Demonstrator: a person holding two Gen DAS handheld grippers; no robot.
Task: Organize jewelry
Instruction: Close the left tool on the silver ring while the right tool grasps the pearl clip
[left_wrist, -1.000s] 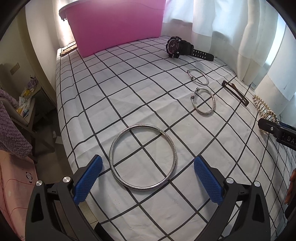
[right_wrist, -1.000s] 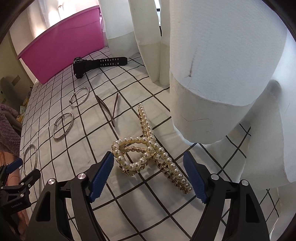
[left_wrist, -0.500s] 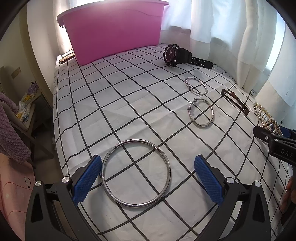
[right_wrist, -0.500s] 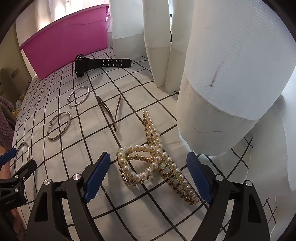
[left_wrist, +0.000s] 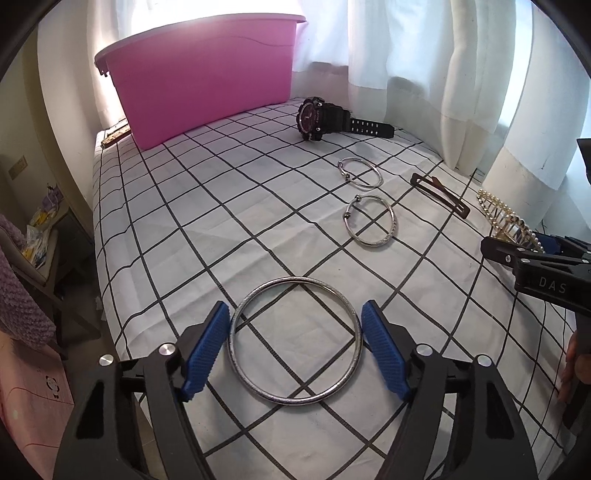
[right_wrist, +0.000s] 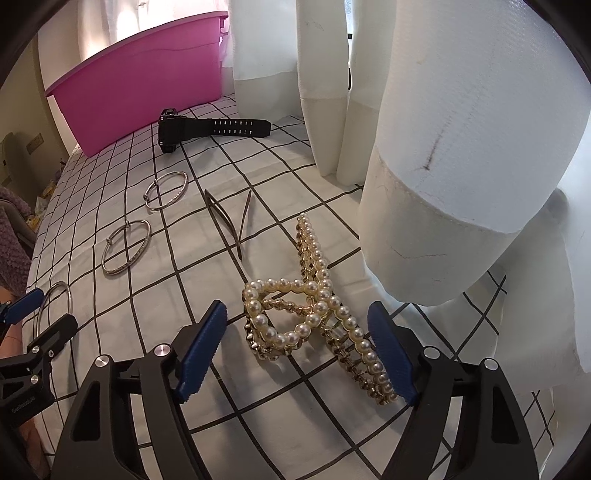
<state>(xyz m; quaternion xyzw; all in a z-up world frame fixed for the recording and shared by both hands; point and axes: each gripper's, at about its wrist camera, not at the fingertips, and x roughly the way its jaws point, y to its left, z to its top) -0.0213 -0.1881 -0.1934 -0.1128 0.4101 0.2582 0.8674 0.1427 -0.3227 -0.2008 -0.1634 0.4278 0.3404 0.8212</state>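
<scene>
Straddling the large silver metal bangle (left_wrist: 293, 341) at lower centre, the open left claw (left_wrist: 295, 352) is needing even closure, while the open right claw (right_wrist: 295, 354) is flanking the gold pearl-studded hair clip (right_wrist: 314, 321).

Grid-checked sheet (left_wrist: 229, 206) is carrying pink tub (left_wrist: 207, 74), watch (left_wrist: 321, 118), three bangles (left_wrist: 295, 341), barrette (left_wrist: 439, 195), pearl clip (right_wrist: 314, 317).

the checked cloth (left_wrist: 177, 229) carries everything. taking the watch (left_wrist: 321, 118) as landmark: the tub (left_wrist: 207, 77) stands behind it and to its left, on the cloth's far end. nearer than the watch lie two small bangles (left_wrist: 360, 178) (left_wrist: 370, 224), one before the other. the large bangle (left_wrist: 294, 340) lies nearest. right of the small bangles lies the barrette (left_wrist: 439, 195), then the pearl clip (right_wrist: 314, 314) beside the curtains (right_wrist: 461, 147).
</scene>
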